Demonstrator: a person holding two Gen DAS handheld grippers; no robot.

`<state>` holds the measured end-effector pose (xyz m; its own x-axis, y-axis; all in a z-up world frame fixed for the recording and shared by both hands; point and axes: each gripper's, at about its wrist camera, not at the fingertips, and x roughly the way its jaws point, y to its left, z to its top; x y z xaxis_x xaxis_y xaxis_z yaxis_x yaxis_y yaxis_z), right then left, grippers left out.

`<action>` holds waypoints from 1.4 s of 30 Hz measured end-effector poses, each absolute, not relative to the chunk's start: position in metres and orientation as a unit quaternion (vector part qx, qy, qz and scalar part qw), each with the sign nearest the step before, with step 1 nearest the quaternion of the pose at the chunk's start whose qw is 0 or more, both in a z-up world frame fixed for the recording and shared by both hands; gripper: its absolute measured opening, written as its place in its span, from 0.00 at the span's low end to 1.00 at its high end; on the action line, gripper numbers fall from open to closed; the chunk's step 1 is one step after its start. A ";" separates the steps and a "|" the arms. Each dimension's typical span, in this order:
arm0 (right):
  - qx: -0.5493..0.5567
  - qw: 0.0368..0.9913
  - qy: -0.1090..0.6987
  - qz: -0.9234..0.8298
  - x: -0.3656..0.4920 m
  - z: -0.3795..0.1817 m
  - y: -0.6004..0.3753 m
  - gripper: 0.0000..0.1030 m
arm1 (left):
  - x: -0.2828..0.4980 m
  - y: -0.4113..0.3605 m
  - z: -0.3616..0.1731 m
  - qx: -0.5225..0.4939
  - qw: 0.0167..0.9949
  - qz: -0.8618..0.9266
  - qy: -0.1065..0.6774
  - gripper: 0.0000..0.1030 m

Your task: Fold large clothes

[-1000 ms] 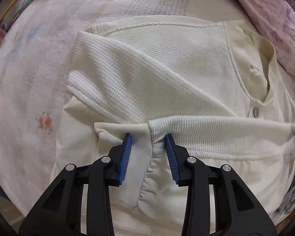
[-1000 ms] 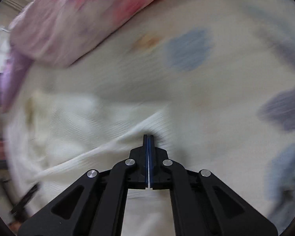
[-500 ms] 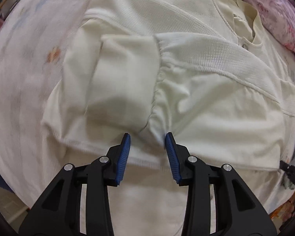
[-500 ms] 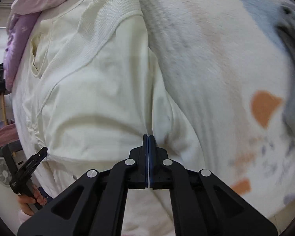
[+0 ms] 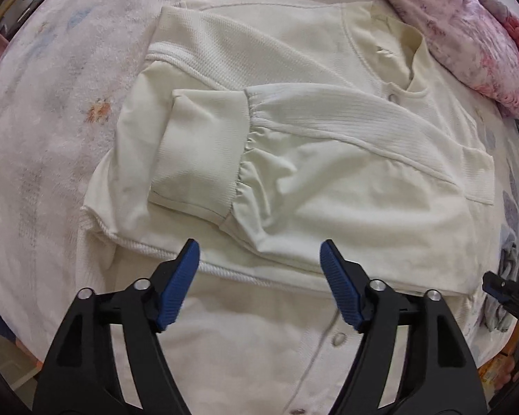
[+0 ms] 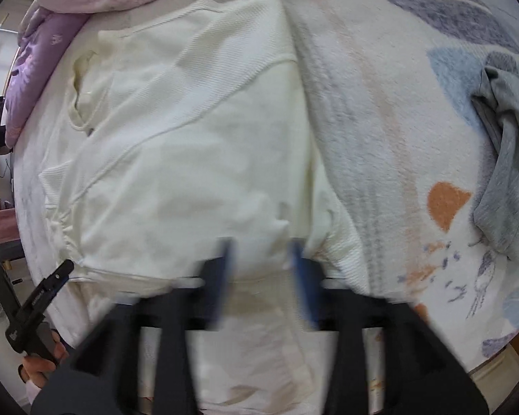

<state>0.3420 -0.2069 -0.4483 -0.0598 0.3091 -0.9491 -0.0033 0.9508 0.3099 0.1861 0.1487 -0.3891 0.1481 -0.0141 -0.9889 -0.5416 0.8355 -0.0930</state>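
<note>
A cream buttoned top (image 5: 328, 180) lies flat on the bed with both sleeves folded across its chest. One wide cuff (image 5: 197, 152) rests at the middle left. My left gripper (image 5: 259, 269) hangs straight above the top's lower part, its jaws opening with nothing between them. In the right wrist view the same cream top (image 6: 190, 138) fills the left half. My right gripper (image 6: 263, 263) is blurred over the garment's right edge, jaws opening, and the cloth lies below them, not pinched. The left gripper's black finger (image 6: 48, 290) shows at the lower left.
A patterned bedsheet (image 6: 398, 138) covers the bed. A pink and purple quilt (image 5: 467, 34) is bunched beyond the collar. A grey garment (image 6: 505, 173) lies crumpled at the right edge. A hand (image 6: 38, 366) holds the left tool near the bed's edge.
Both grippers have opened: the right one was shut and now stands apart, the left one has widened. Both have drawn back toward the lower part of the top.
</note>
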 end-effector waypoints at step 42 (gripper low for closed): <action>0.072 0.729 0.675 0.089 0.400 -0.324 -0.158 0.89 | 0.227 0.198 -0.275 -0.137 0.766 0.181 0.601 0.82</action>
<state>0.4000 -0.1581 -0.3242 0.0718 0.2263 -0.9714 -0.0323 0.9739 0.2245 0.2267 0.1983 -0.2754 0.2110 0.1121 -0.9710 -0.4427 0.8966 0.0074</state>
